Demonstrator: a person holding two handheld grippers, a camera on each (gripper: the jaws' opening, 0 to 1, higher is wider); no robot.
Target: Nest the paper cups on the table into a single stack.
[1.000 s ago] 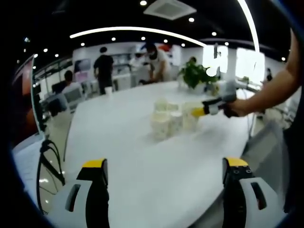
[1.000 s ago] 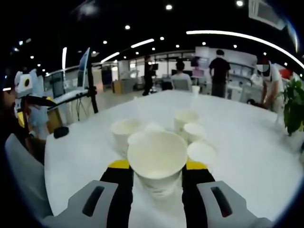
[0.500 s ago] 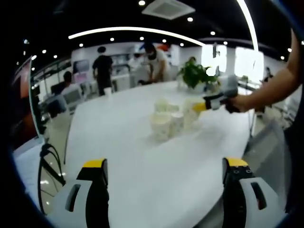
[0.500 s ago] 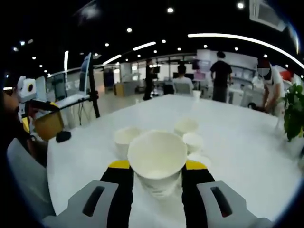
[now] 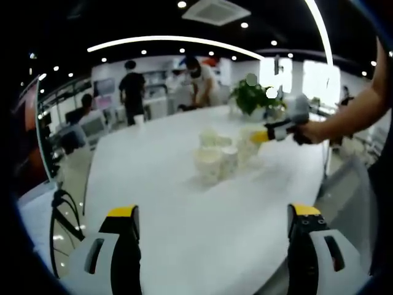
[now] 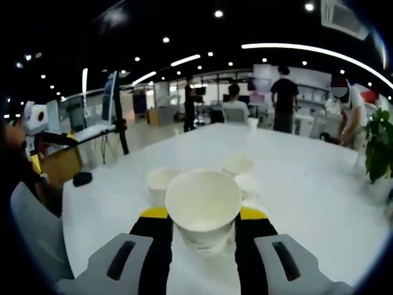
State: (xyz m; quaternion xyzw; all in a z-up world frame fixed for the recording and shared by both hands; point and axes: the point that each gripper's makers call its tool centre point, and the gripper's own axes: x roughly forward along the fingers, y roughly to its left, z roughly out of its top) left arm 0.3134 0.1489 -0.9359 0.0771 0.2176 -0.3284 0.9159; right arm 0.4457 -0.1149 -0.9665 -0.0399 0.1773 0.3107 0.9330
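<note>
Above the table, right gripper clamps 1 cup; left gripper gapes empty.

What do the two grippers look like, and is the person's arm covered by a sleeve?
The left gripper has two wide grey jaws with black inner faces, yellow tips and a dark slot in each grey shell. The right gripper is built the same: grey shells with slots, black inner sides, yellow tips. In the left gripper view it has a yellow front end and a grey body. The person's forearm is bare; no sleeve is visible.
</note>
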